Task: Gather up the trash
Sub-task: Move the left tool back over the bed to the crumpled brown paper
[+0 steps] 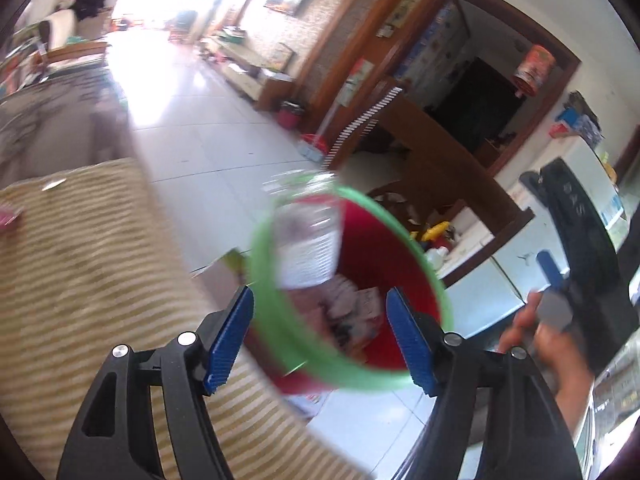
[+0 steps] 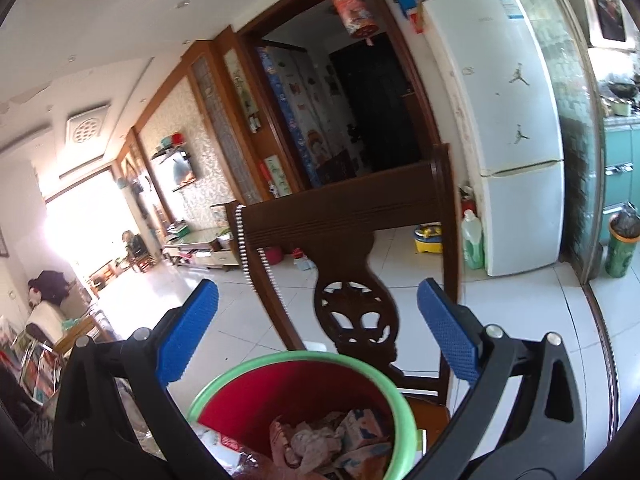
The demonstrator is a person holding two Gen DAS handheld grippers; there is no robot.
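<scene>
Looking along our left tool (image 1: 320,334), we see its blue pads (image 1: 230,340) standing apart with nothing pressed between them; they frame the mouth of the red bin (image 1: 384,264) with the green rim (image 1: 348,376). Just beyond the tips, a clear plastic bottle (image 1: 308,240) with a white label sits blurred at the near edge of the bin's mouth, clear of both pads; we cannot tell whether it touches the rim. Crumpled paper and wrappers (image 1: 352,312) lie at the bottom of the bin. A striped cloth surface (image 1: 92,264) lies to the left of the bin.

Our right tool (image 2: 318,332) is also spread wide and holds nothing. Below its tips the same bin (image 2: 304,384) shows its load of crumpled trash (image 2: 336,436). Behind the bin stands a dark carved wooden chair (image 2: 352,280), and farther back a white refrigerator (image 2: 508,120) beside a doorway. In the left view, a hand (image 1: 548,344) grips the right tool's black body.
</scene>
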